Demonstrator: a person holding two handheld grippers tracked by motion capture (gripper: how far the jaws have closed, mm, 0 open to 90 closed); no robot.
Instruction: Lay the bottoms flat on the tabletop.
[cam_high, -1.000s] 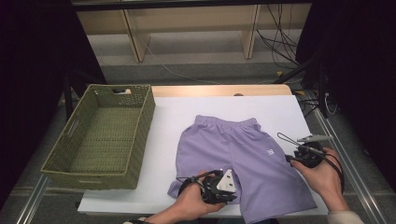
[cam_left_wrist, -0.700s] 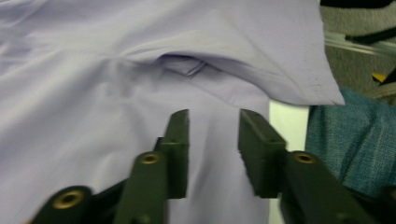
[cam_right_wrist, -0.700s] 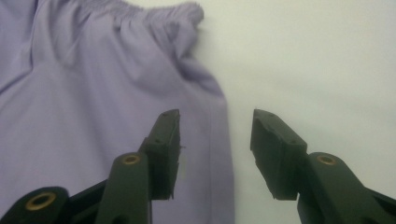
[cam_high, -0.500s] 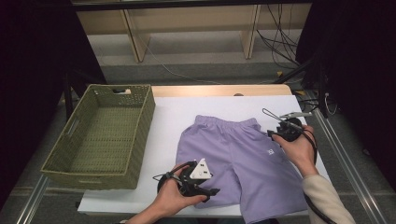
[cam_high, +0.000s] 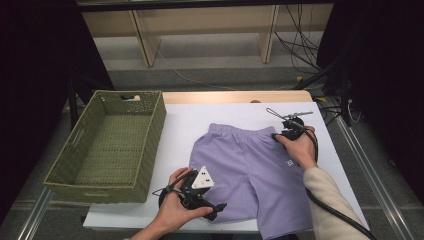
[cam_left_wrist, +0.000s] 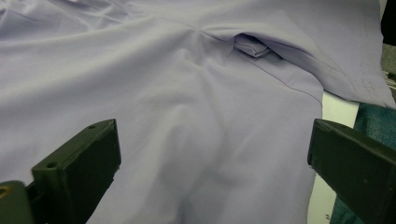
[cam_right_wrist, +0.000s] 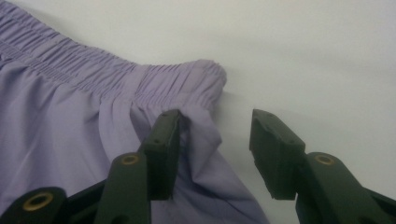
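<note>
shorts (cam_high: 250, 170) lie flat; left tool (cam_high: 212, 207) just opened, right tool (cam_right_wrist: 215, 140) straddles waistband corner.

Looks like a lab / recording setup, not a home: white table (cam_high: 200, 125) on an aluminium-rail frame (cam_high: 370, 175), black curtains (cam_high: 35, 75) either side, loose cables (cam_high: 295, 40) on the grey floor beyond the right gripper (cam_high: 287, 131), plain wooden supports (cam_high: 142, 37) behind.

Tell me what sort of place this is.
Probably a lab or recording workstation: a white-topped table bearing purple shorts and a woven basket, loose cables on the floor, black curtains at the sides.
</note>
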